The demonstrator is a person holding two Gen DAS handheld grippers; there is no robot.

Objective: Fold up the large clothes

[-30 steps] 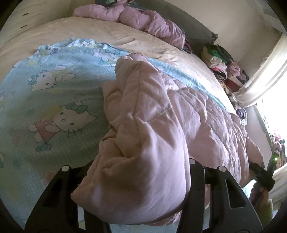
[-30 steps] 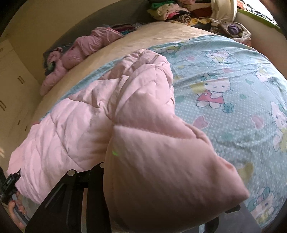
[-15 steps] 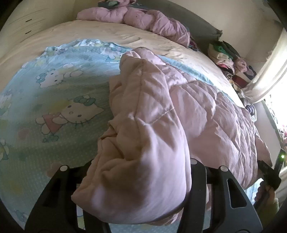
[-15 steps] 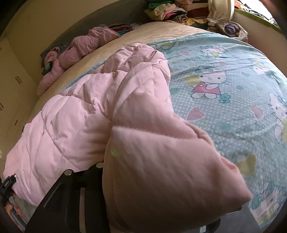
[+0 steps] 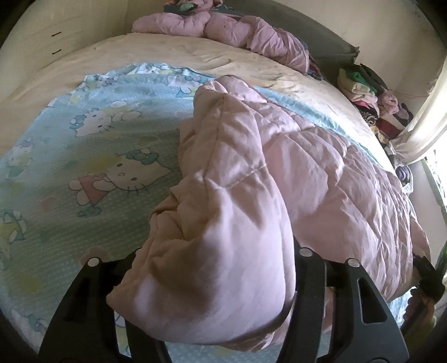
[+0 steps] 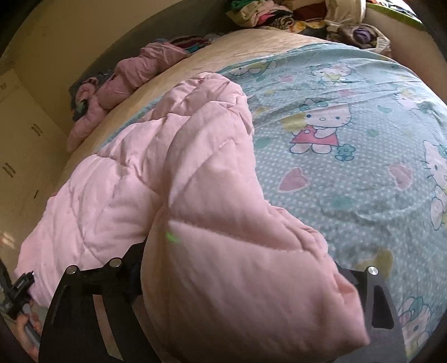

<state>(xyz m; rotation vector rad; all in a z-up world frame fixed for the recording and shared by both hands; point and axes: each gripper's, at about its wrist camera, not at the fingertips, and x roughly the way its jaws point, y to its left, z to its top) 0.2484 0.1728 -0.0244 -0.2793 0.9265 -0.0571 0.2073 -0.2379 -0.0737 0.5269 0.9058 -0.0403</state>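
Note:
A thick pink quilt [image 5: 279, 167] lies folded across a blue cartoon-cat sheet [image 5: 83, 167] on the bed. In the left wrist view one corner of it bulges between the fingers of my left gripper [image 5: 215, 259]. Those jaws are opening, and the right finger [image 5: 304, 268] still presses the padding. In the right wrist view the quilt [image 6: 139, 181] drapes over my right gripper [image 6: 240, 268]. Its jaws are opening wide, the right finger [image 6: 374, 282] stands off the cloth, and the corner rests loosely between them on the sheet [image 6: 349, 167].
A second pink bundle [image 5: 223, 25] lies at the head of the beige mattress [image 5: 195, 61]. Piled clothes [image 5: 371, 95] and a curtain [image 5: 419, 125] line the far side. Wardrobe doors [image 6: 16, 139] stand to the left. A hand [image 6: 25, 329] shows at the lower left.
The right gripper's jaws have spread wide, so its right finger now shows beside the quilt corner. The left gripper tilted down a little and its fingers eased slightly. The quilt sank toward the sheet.

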